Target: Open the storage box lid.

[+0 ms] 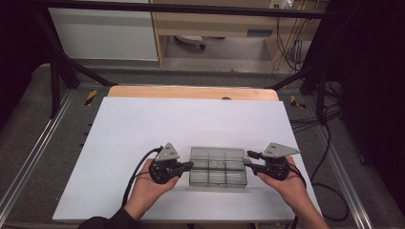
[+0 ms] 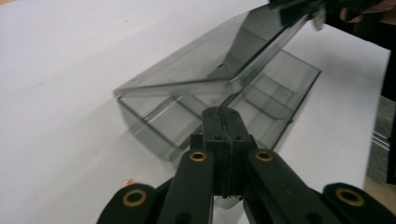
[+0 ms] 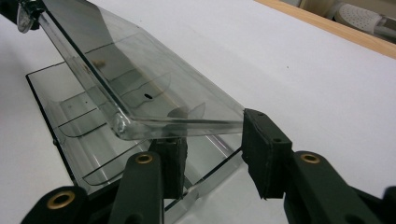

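Fingers of my left gripper (image 2: 223, 122) are pressed shut at one end of one clear divided box (image 1: 218, 166) on one white table (image 1: 143, 124); my right gripper (image 3: 212, 149) straddles its one raised lid (image 3: 140, 79), pads apart.

White table (image 1: 143, 129) lies open all round; the clear box (image 1: 218, 166), lid (image 3: 140, 79) raised, blocks the near middle

The box (image 1: 218, 166) is clear, smoky-grey plastic, smooth and glossy, as is its lid (image 3: 140, 88). It sits on a matt white sheet (image 1: 143, 129), perhaps paper, over a wooden tabletop (image 1: 191, 92). The right gripper (image 3: 212, 149) has matt black jaws with brass-coloured rivets.
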